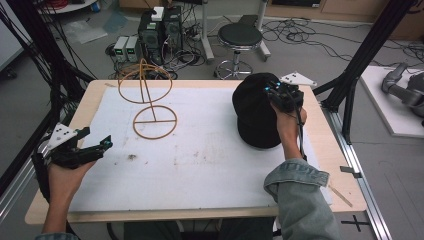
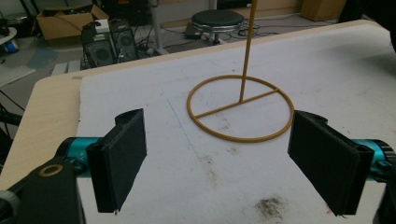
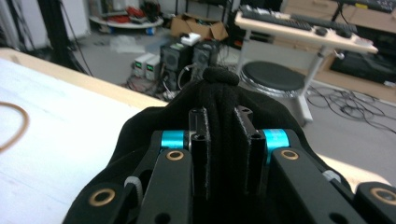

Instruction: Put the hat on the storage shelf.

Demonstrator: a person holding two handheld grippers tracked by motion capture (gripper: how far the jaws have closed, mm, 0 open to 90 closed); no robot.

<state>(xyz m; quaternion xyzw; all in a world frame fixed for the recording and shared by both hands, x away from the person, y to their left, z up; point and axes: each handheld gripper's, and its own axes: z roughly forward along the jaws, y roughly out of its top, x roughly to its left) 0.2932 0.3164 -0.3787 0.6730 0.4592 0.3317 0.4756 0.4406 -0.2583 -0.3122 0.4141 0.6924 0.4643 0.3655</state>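
While the right gripper (image 3: 223, 140) has its fingers clenched on a fold of the black hat (image 1: 255, 112) at the desk's (image 1: 200, 212) far right, the grasp looks done and hanging it on the wire stand (image 1: 150, 100), ahead of the left gripper's (image 2: 219, 163) released fingers, remains.

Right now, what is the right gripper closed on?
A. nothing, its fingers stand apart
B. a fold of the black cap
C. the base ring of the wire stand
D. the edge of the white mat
B: in the right gripper view the right gripper pinches a ridge of the black cap, while the wire stand stands apart on the white mat.
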